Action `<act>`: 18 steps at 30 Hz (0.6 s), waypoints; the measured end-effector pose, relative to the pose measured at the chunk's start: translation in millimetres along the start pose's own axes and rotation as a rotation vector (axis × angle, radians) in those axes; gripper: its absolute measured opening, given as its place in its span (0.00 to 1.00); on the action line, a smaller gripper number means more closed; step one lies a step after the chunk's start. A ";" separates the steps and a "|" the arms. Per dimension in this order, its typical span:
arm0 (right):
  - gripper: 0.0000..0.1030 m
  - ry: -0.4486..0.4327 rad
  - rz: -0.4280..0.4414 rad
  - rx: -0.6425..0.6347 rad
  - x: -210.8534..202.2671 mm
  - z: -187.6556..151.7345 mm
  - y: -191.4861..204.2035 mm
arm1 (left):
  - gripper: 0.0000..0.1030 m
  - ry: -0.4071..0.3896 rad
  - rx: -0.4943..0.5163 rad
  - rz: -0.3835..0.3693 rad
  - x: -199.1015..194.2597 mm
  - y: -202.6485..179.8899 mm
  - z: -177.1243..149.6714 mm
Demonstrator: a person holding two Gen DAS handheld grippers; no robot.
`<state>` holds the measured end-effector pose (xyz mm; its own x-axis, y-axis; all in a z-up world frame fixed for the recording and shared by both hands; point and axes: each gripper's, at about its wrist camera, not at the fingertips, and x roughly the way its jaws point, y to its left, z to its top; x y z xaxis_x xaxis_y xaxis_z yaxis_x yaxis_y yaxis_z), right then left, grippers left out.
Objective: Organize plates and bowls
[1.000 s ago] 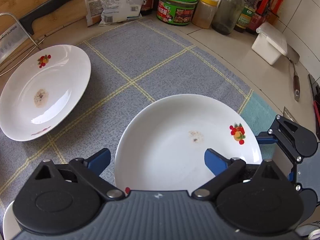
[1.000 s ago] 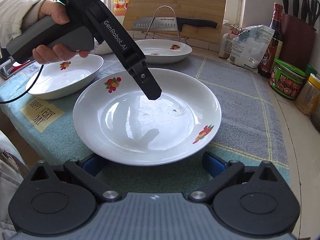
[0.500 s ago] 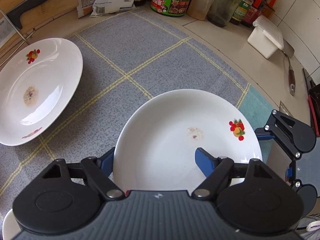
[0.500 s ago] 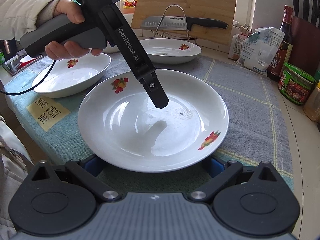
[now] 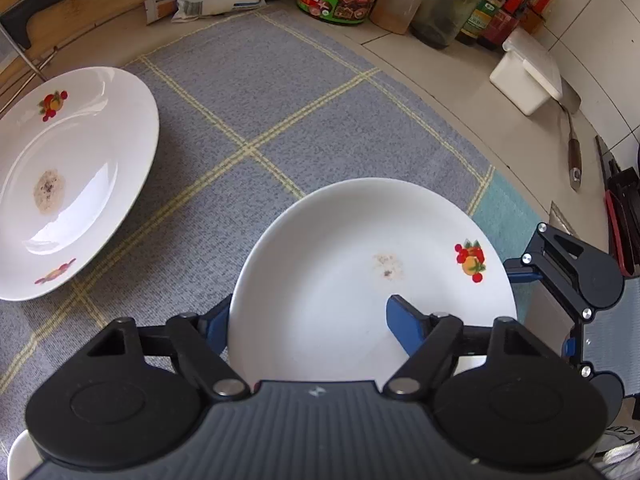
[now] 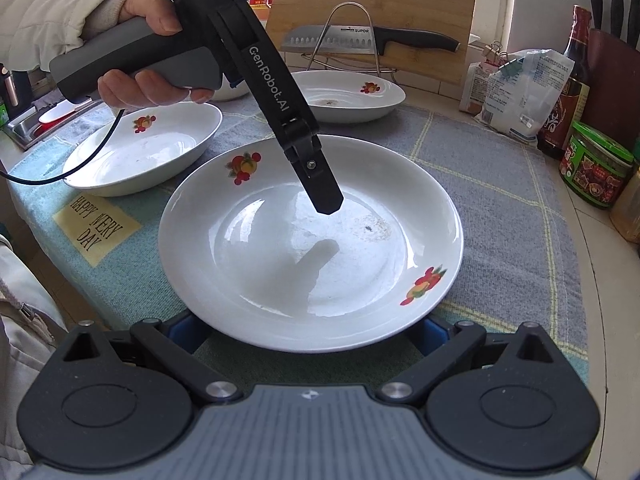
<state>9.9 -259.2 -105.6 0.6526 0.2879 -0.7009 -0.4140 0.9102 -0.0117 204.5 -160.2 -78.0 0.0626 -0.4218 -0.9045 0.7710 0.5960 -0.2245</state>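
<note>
At the bottom of the left wrist view, the left claw [image 5: 308,320] straddles the near rim of the centre plate [image 5: 340,280]; its jaws have just been closing, with one blue pad inside the dish and the other outside the rim. Whether they press on it yet I cannot tell. In the right wrist view the right claw [image 6: 308,332] sits wide open at the bottom of the frame, its pads low on either side of that plate's near edge, not touching it. The plate lies on the checked cloth [image 5: 280,100] covering the table. A second plate [image 5: 60,184] lies at left, apart. Farther back, a third plate [image 6: 344,96] sits before the knife [image 6: 368,40] at top centre.
</note>
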 end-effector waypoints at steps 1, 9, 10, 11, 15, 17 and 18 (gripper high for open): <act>0.99 0.002 0.000 0.003 -0.3 0.1 -0.1 | 0.75 -0.001 0.005 0.001 -0.2 -0.6 -0.2; 0.99 0.009 -0.002 0.012 -1.4 3.6 -1.9 | 0.75 -0.005 0.008 -0.003 -3.2 0.5 0.9; 0.99 0.009 -0.003 0.012 -1.5 4.2 -2.2 | 0.75 -0.007 0.007 -0.003 -3.8 0.7 1.3; 0.99 0.009 -0.004 0.011 -1.5 5.0 -2.5 | 0.75 -0.009 0.006 -0.003 -4.3 0.8 1.8; 0.99 0.008 -0.009 0.013 -3.3 6.9 -4.7 | 0.75 -0.021 0.013 -0.004 -7.3 0.1 5.4; 0.99 0.007 -0.012 0.016 -5.6 7.8 -5.6 | 0.75 -0.026 0.015 -0.004 -8.2 -0.4 8.1; 0.99 0.007 -0.014 0.017 -6.1 9.0 -6.5 | 0.75 -0.029 0.016 -0.005 -8.6 -0.8 10.0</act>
<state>14.3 -264.2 -94.9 0.6536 0.2729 -0.7060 -0.3940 0.9191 -0.0095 209.7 -163.9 -66.4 0.0769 -0.4445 -0.8925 0.7816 0.5826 -0.2228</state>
